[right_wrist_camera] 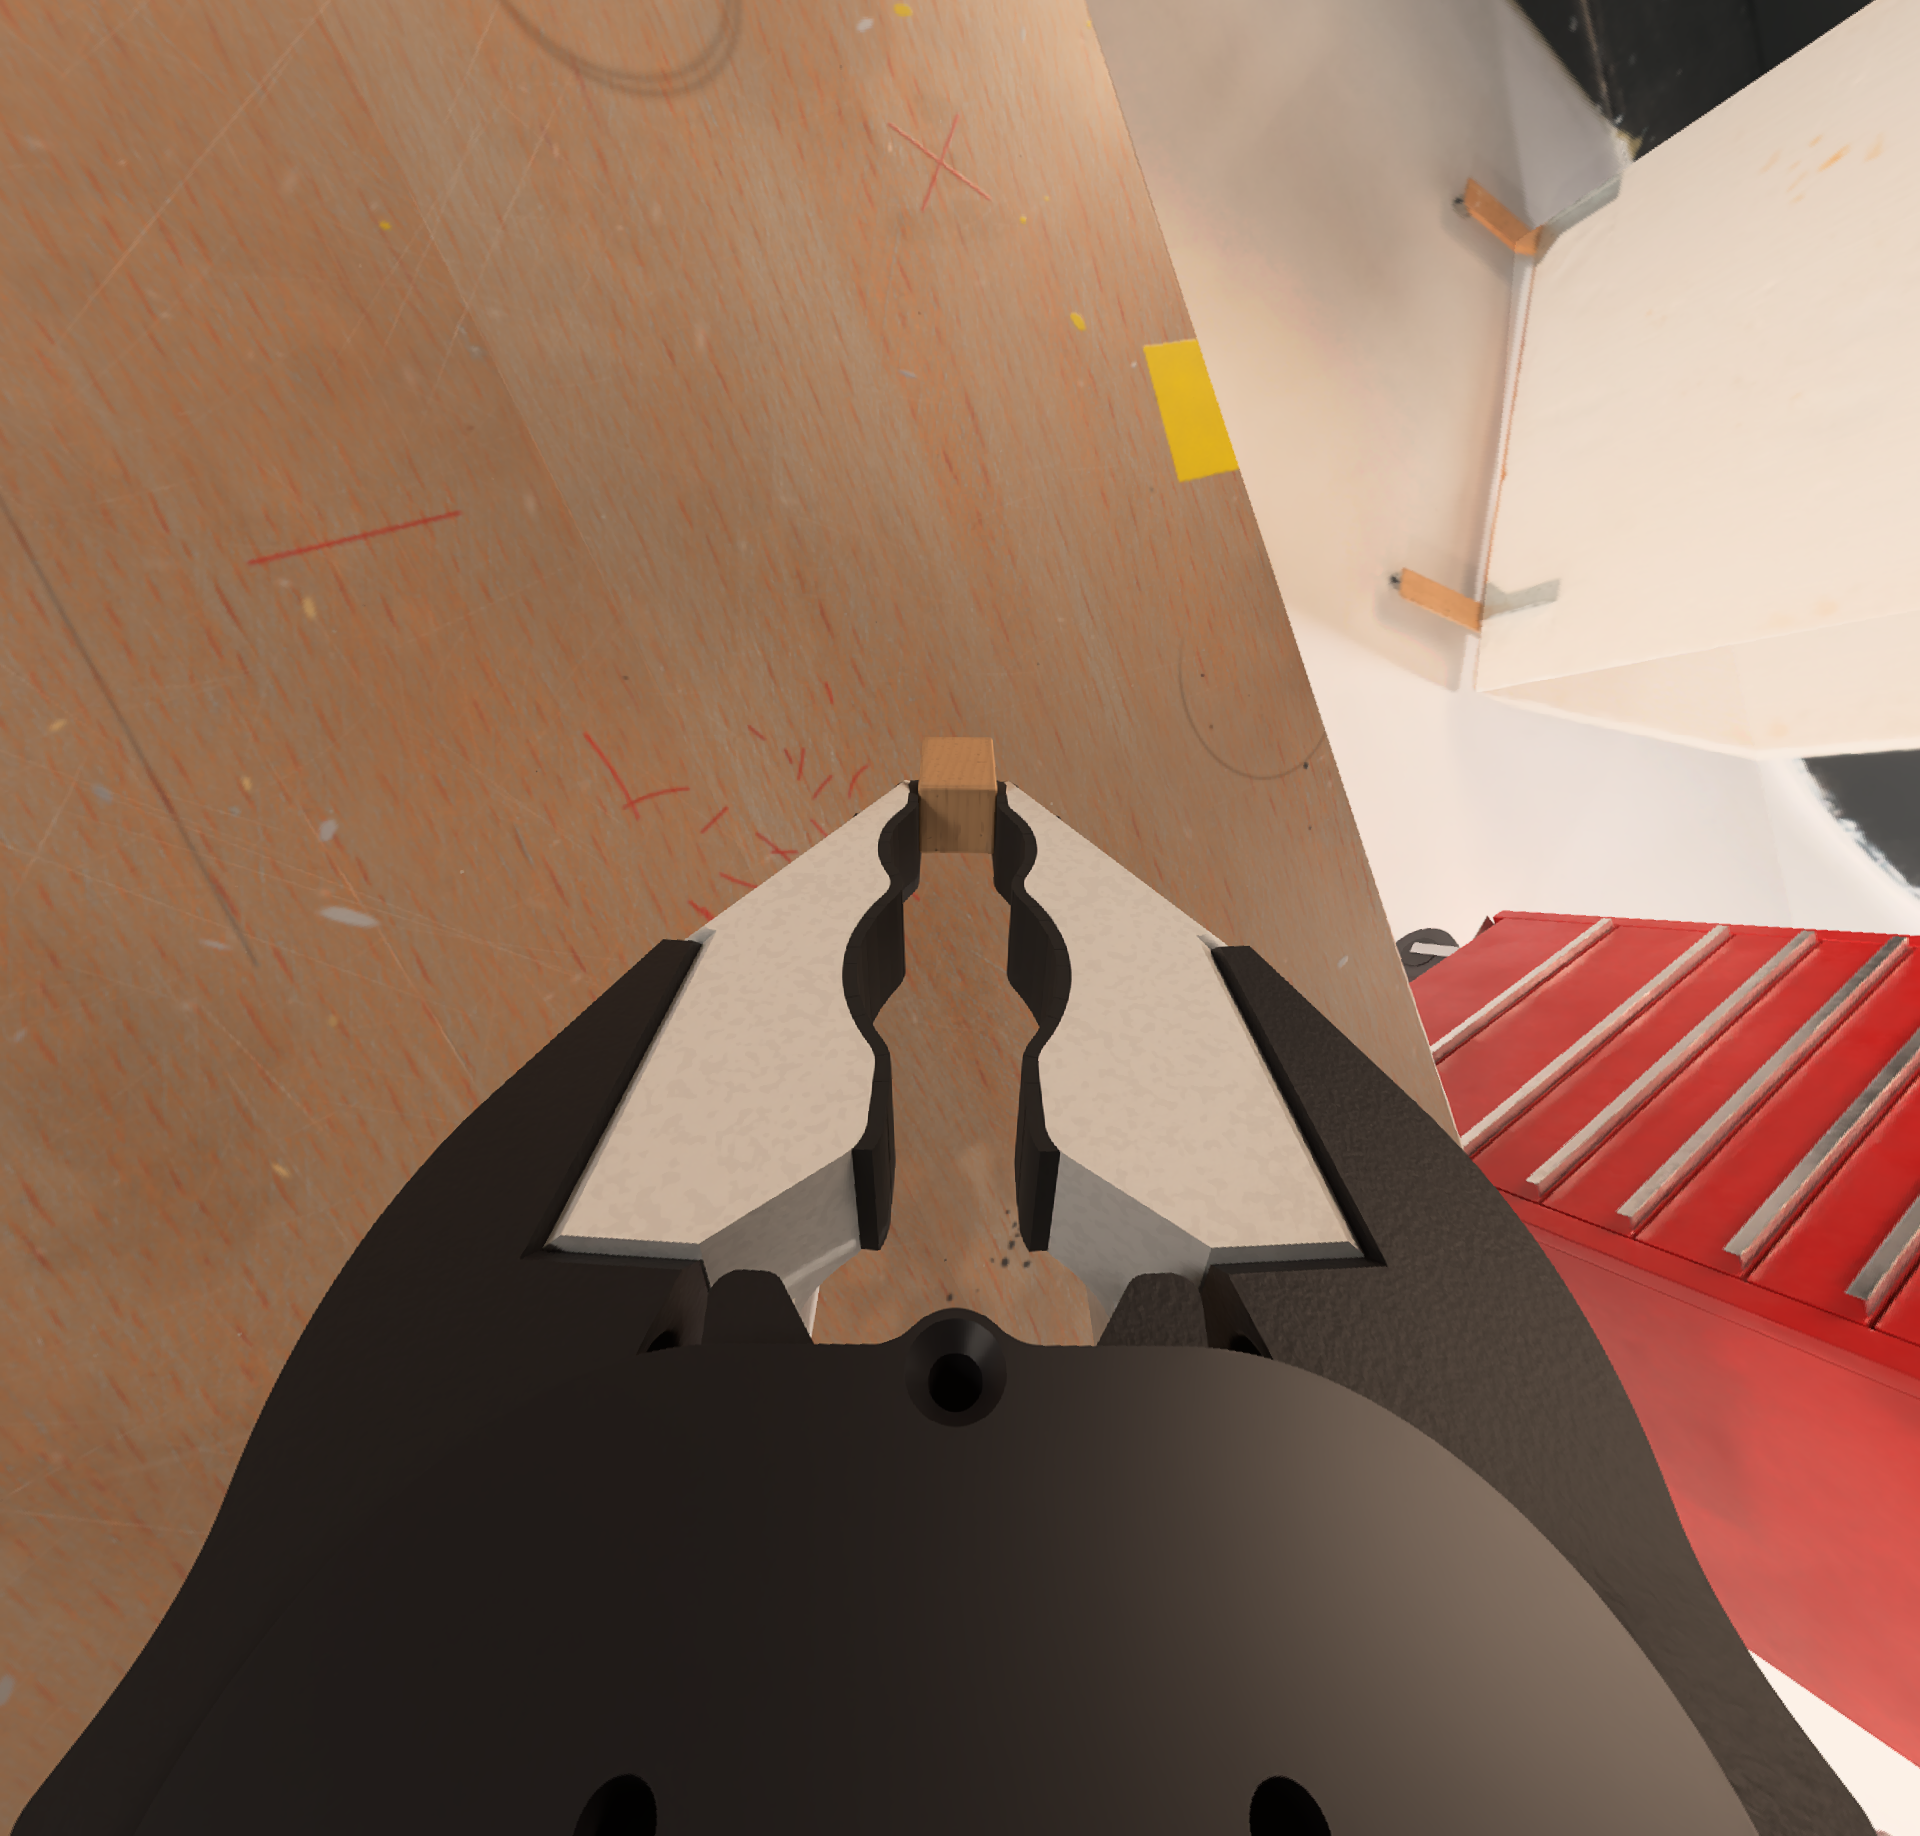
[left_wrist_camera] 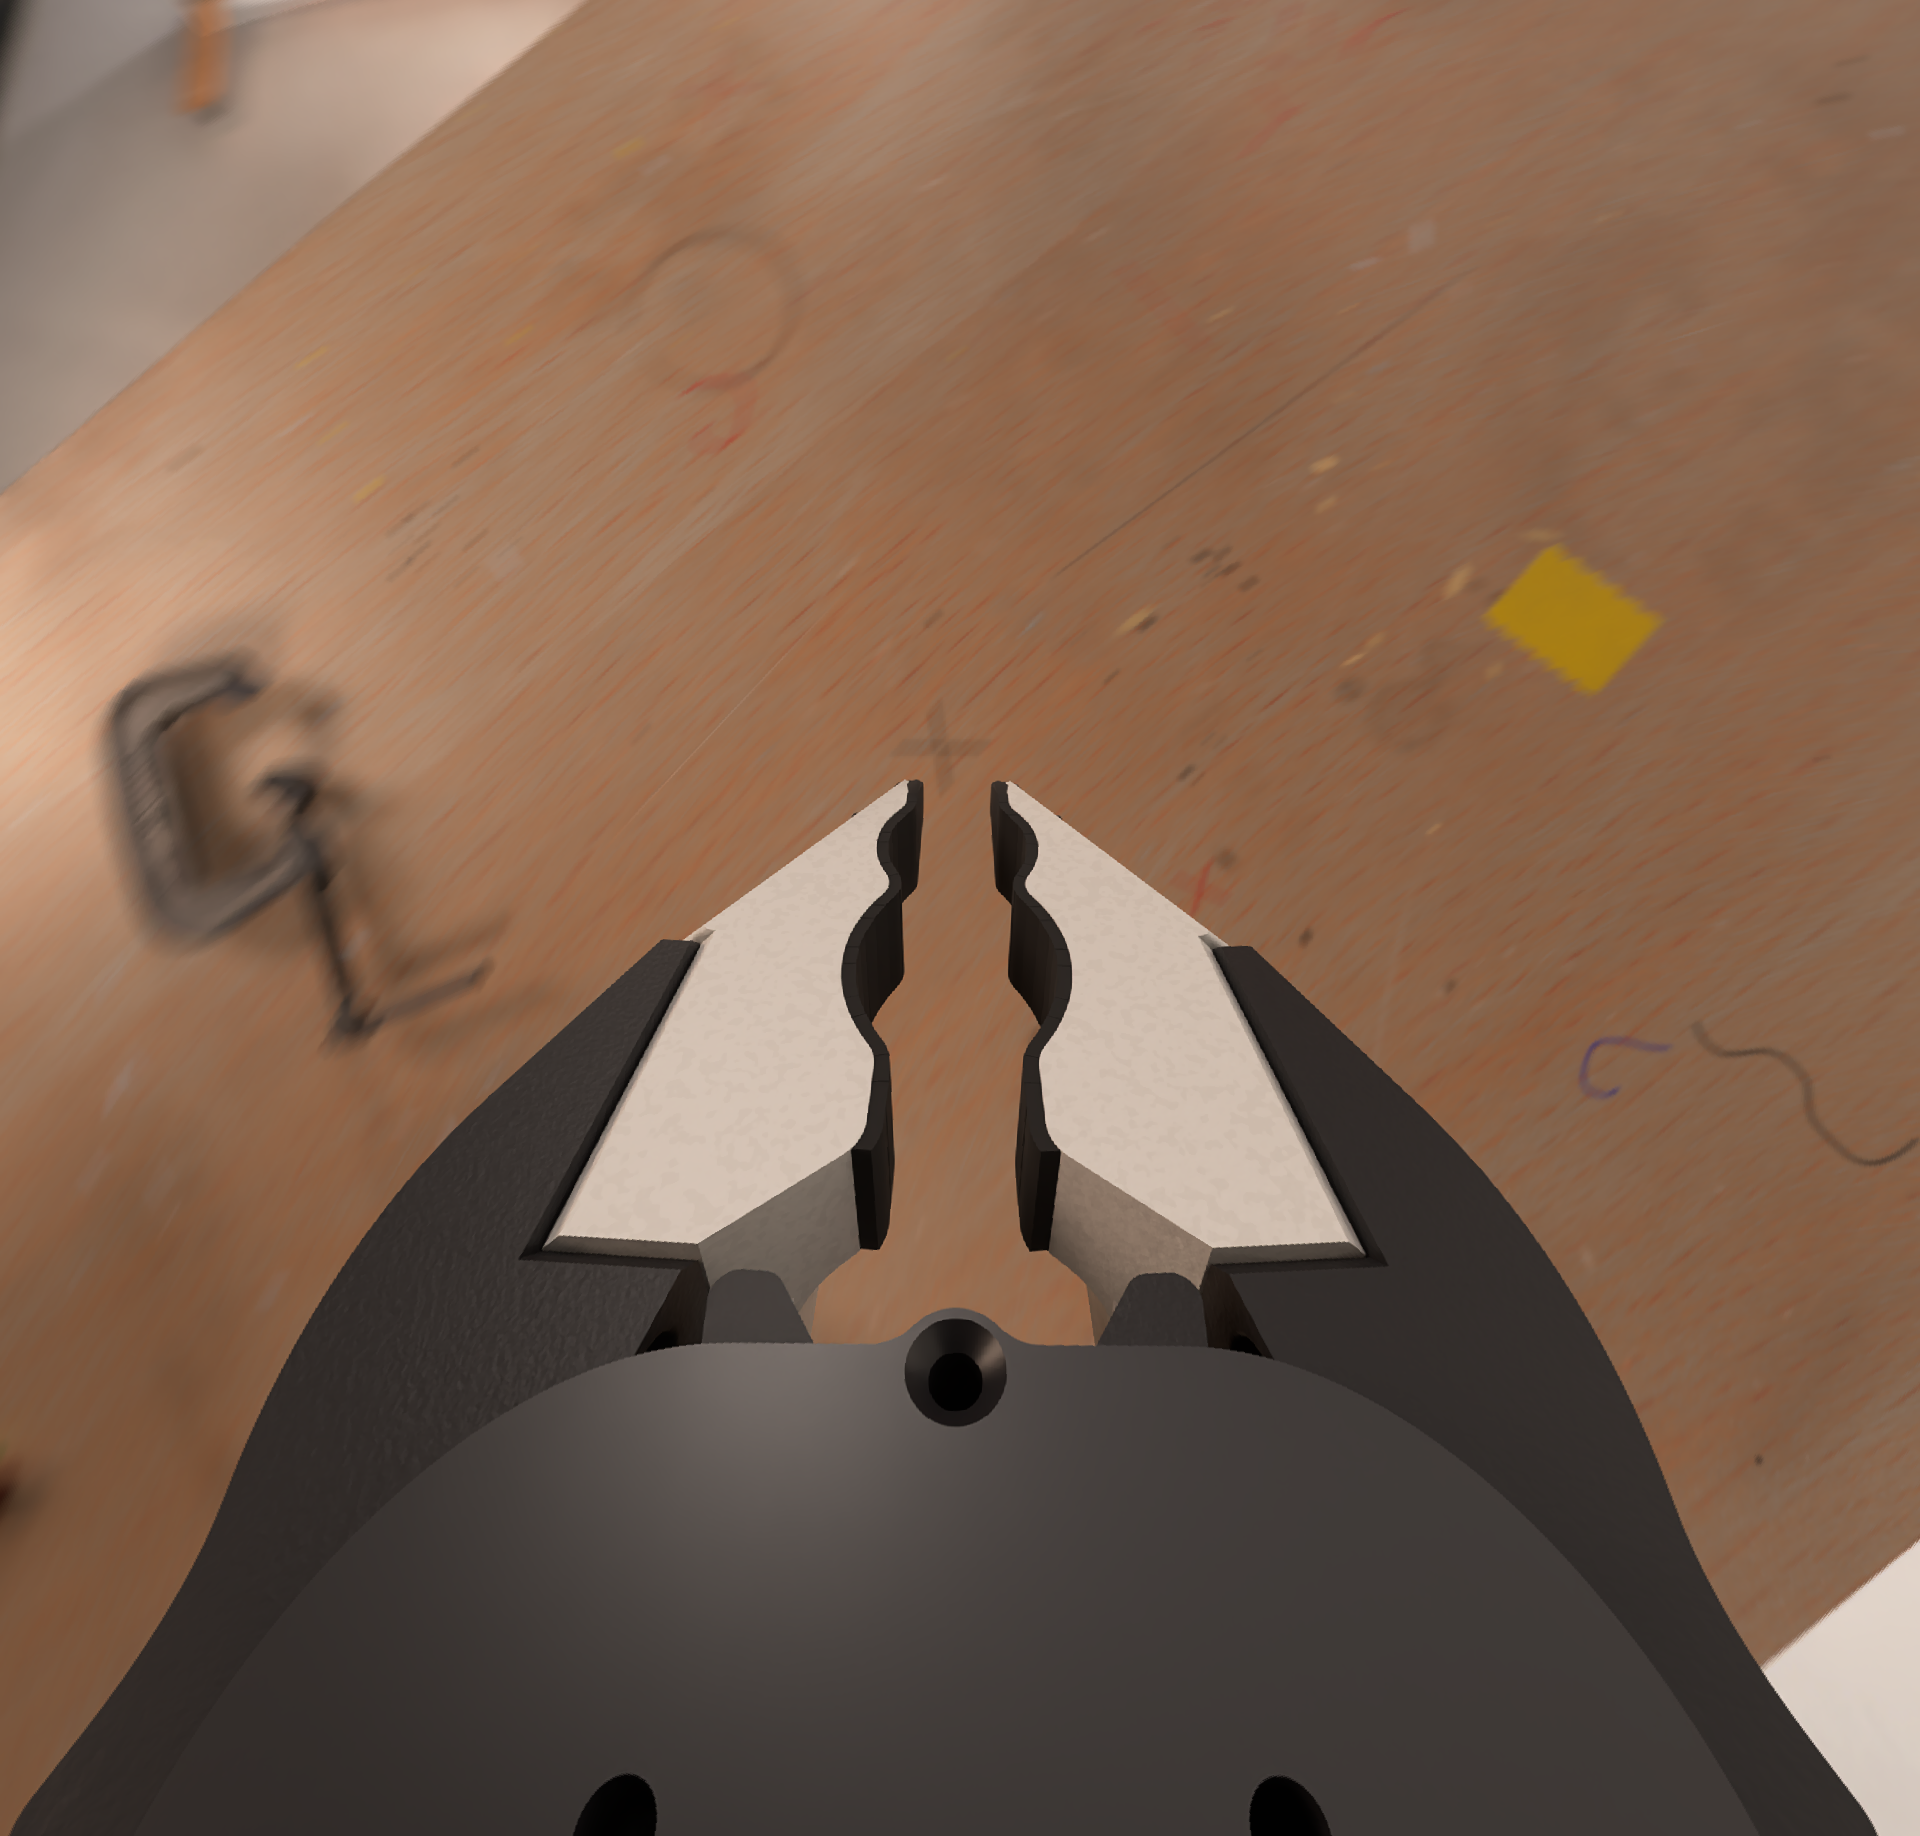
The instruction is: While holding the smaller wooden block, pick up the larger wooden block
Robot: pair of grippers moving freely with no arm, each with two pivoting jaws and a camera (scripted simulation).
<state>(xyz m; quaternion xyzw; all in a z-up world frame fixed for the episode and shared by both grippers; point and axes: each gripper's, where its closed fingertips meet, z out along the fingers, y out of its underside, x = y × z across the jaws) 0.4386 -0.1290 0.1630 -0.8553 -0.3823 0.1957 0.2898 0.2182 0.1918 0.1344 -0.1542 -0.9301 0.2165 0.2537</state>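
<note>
My right gripper is shut on a small light-wooden block. The block is pinched between the fingertips and sticks out a little past them, above the wooden table. My left gripper hovers over the table; its jaws stand a narrow gap apart with nothing between them. No larger wooden block shows in either view.
A yellow patch lies on the table right of my left gripper; another sits at the table's right edge. A blurry dark clamp-like shape is at the left. A red tool chest stands beyond the table edge.
</note>
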